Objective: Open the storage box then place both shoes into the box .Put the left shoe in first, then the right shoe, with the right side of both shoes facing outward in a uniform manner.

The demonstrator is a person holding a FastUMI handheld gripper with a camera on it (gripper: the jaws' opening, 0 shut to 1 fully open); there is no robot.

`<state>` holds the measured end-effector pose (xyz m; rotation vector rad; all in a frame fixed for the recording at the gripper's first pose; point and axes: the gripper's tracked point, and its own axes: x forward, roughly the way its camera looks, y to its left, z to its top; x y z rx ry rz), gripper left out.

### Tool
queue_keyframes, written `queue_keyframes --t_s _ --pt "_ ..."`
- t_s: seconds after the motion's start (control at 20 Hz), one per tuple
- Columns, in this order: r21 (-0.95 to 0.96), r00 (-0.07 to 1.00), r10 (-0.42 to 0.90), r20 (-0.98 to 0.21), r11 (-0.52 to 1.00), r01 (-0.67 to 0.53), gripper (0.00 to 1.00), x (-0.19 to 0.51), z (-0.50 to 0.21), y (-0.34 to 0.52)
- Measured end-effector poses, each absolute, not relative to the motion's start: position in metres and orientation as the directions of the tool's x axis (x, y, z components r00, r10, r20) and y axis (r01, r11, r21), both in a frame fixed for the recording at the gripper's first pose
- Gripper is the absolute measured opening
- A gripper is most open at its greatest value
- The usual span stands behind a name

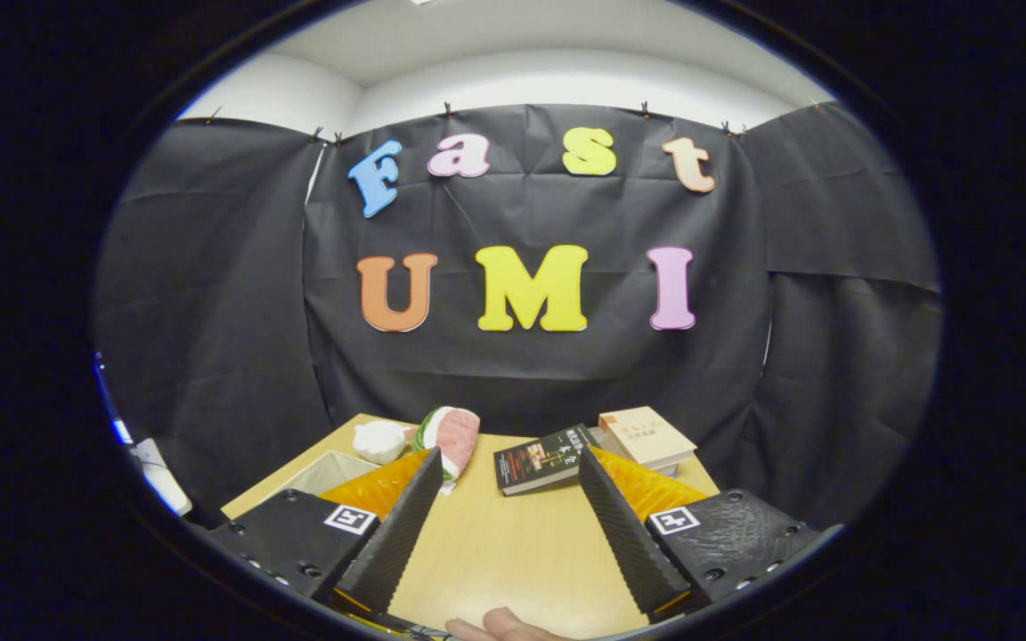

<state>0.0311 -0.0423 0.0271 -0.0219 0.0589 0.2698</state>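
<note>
The storage box (328,470) sits at the far left of the wooden table (513,552), just ahead of the left finger, and we're looking at a pale open-topped corner of it, the rest tucked behind that finger. Whether it has a lid on or off I can't tell from here. Right beside it, further back along the table's edge, there's a white rounded item (379,441), and touching that a pink and white item with a green edge (452,436), lying on its side; these could be the shoes, but they're too small and too hidden to be sure.

Over to the gripper (508,515): its two fingers are spread wide apart, nothing between them but bare tabletop. The ridged pads (395,534) angle outward and hover low over the near part of the table, well short of the box.

Beyond the fingers, toward the right, a dark book (541,458) lies flat, tilted, and just behind it a tan book (648,436) rests on top of another pale one. Behind everything hangs the black cloth wall (210,294). And at the very near edge, between the fingers, a fingertip of the person's hand (504,627) peeks in.
</note>
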Motion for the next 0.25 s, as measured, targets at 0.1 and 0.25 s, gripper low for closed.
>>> queue_keyframes --t_s 0.1,0.25 --pt "-0.003 0.961 0.267 -0.074 0.963 -0.268 0.95 0.0321 0.0242 -0.0419" --pt "-0.002 0.959 0.270 -0.082 0.963 -0.271 0.95 0.0334 0.0238 -0.0428"
